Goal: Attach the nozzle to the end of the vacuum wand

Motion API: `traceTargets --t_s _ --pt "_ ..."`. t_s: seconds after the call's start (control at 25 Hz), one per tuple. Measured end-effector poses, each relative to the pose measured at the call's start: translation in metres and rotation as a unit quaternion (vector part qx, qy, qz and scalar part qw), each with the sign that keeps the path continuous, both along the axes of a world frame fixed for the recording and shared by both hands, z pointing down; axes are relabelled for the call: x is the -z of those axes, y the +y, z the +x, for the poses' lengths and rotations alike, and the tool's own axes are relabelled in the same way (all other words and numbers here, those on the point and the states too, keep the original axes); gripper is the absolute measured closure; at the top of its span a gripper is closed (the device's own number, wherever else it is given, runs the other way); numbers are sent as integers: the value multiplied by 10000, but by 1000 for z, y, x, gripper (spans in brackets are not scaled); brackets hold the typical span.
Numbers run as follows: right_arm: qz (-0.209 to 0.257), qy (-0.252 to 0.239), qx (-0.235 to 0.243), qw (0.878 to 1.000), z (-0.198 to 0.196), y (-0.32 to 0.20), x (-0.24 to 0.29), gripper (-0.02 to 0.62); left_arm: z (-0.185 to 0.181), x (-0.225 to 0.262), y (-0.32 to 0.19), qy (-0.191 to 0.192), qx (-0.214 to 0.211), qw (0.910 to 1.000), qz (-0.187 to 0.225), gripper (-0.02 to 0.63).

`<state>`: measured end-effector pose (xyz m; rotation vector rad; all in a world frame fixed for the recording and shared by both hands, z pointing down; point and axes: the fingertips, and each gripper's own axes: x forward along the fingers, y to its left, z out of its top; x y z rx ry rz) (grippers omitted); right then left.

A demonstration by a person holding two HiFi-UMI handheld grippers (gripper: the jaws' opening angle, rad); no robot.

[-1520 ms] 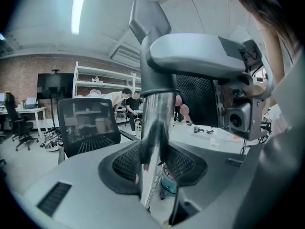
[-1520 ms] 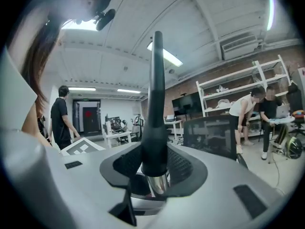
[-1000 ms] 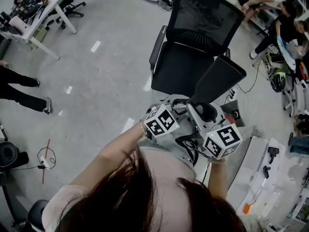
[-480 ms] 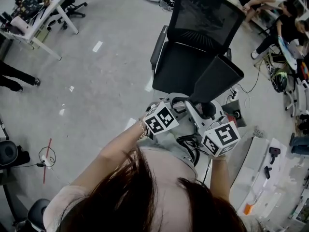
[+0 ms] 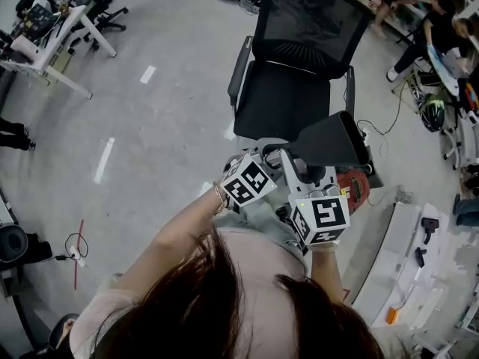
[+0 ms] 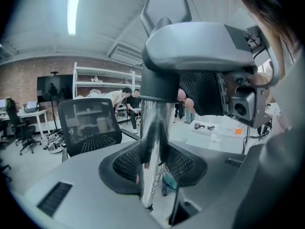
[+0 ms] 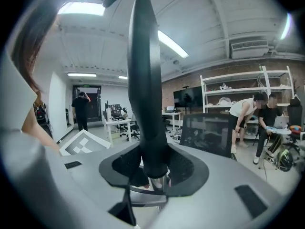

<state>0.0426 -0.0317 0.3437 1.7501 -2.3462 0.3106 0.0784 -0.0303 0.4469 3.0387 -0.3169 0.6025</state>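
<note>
A: Left side first. State of the left gripper [image 6: 153, 163]?
B: Clenched on the vacuum wand [image 6: 153, 128]. The chrome tube stands upright between its jaws, and both press on it.

A: Where is the nozzle [image 5: 329, 139]?
B: At the wand's top end, with its neck down over the tube's tip. In the head view it sits just right of the left gripper and ahead of the right one.

A: Appearance?
B: Matte black. A narrow round neck widens to a broad flat mouth. Edge-on in the right gripper view, it reads as a thin tall blade.

A: Right gripper [image 7: 153, 168]?
B: Grasping the nozzle at the neck. Its jaws have just been opening slightly, with the neck between them and touched on both sides.
</note>
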Motion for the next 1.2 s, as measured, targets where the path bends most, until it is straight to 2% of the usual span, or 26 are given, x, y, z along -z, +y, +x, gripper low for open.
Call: traceTargets --t_s 0.28,0.52,1.2 --pt "-855 143 472 9951 -3 -1 -5 416 -1 -1 -1 -53 6 10000 80 451" --pt "-1592 306 973 9820 -3 2 -8 416 1 -1 4 -83 -18 9999 67 451" --pt "-1307 78 806 9881 -2 2 -6 414 0 -1 4 24 51 9999 -91 449"
